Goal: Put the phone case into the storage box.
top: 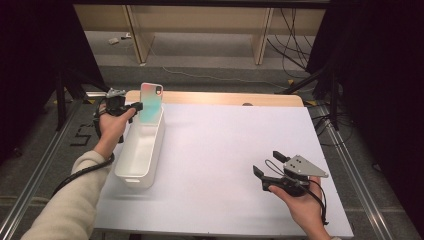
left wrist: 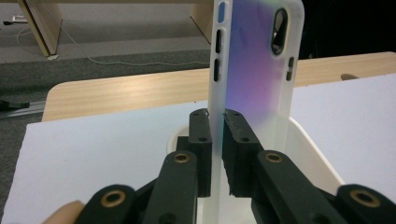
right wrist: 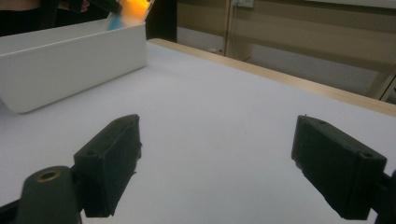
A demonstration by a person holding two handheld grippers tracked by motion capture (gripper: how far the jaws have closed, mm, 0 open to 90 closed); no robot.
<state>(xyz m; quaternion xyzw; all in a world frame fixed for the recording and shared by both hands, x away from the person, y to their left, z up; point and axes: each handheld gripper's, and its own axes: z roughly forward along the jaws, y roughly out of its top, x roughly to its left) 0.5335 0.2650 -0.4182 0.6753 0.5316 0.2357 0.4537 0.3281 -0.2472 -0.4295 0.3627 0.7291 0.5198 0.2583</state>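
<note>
A translucent phone case [top: 150, 101] with an iridescent purple-pink back stands upright over the far end of a long white bin [top: 140, 150]. My left gripper [top: 137, 106] is shut on the case's lower edge. In the left gripper view the case [left wrist: 254, 70] rises between the two black pads [left wrist: 237, 140], which press on its thin wall, and the bin's rim [left wrist: 308, 144] lies below. My right gripper [top: 267, 164] rests over the table's near right, jaws wide apart, nothing between them. In the right gripper view the gripper [right wrist: 217, 163] points toward the bin [right wrist: 70, 65].
The white table top [top: 225, 150] has a wooden strip [top: 225, 98] along its far edge. Wooden furniture legs [top: 137, 32] and cables [top: 295, 47] lie on the floor beyond. Metal rails [top: 40, 165] run along both sides of the table.
</note>
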